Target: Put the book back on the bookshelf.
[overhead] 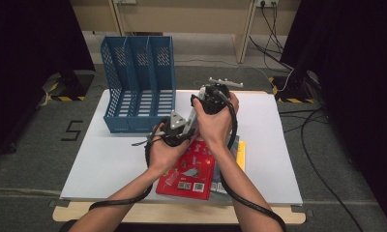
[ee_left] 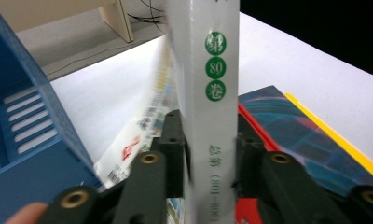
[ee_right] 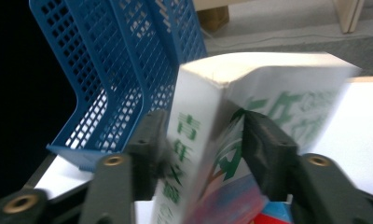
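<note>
3 more books (overhead: 201, 169) lie beside the blue rack (overhead: 138, 87).

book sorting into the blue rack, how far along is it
Early. The rack slots look unfilled, so nothing is filed yet. In hand: a white book stands upright, the left gripper clamped on its spine and the right gripper's jaws around it. Left: slot it, then the red book and those beneath.
</note>
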The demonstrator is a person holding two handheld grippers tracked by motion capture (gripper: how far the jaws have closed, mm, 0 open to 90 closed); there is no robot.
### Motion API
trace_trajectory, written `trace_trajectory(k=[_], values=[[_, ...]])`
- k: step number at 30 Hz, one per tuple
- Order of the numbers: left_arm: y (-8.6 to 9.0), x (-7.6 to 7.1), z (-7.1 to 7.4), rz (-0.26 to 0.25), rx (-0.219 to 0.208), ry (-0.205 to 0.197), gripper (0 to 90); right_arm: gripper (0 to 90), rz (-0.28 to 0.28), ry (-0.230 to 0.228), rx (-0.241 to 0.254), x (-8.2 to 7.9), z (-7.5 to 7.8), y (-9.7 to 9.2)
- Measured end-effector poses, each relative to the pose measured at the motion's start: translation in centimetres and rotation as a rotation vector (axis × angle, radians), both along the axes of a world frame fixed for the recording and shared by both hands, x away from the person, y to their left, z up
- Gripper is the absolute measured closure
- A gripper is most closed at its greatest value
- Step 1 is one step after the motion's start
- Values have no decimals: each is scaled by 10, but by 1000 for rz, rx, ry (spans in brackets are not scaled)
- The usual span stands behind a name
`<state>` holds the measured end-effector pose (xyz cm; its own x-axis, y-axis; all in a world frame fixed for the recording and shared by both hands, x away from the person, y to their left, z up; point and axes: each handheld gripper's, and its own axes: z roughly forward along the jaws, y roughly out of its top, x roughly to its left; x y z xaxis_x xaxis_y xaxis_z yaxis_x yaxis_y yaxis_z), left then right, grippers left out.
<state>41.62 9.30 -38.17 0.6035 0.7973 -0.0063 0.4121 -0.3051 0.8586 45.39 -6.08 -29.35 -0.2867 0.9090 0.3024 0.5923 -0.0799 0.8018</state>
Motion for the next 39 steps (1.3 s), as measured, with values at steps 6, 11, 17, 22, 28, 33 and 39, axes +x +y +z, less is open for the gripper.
trace_trajectory(k=[6, 11, 17, 22, 28, 33, 39], values=[[13, -2, 1, -9, -14, -34, 730, 461, 63, -19, 37, -6, 2, 1], [19, -2, -1, -12, -23, -50, 731, 529, 102, -57, 62, -16, 15, -3], [30, -3, -2, 3, -45, -72, 731, 530, 114, -60, 115, -20, 16, -18], [41, -6, -2, 6, -63, -102, 731, 528, 97, -52, 109, -24, 12, -32], [56, -10, -4, 4, -85, -138, 731, 528, 58, -26, 89, -25, 1, -55], [71, -16, -9, -3, -103, -163, 730, 528, 28, 1, 74, -28, -12, -74], [87, -23, -11, -6, -111, -186, 730, 524, -12, 39, 55, -31, -30, -97]])
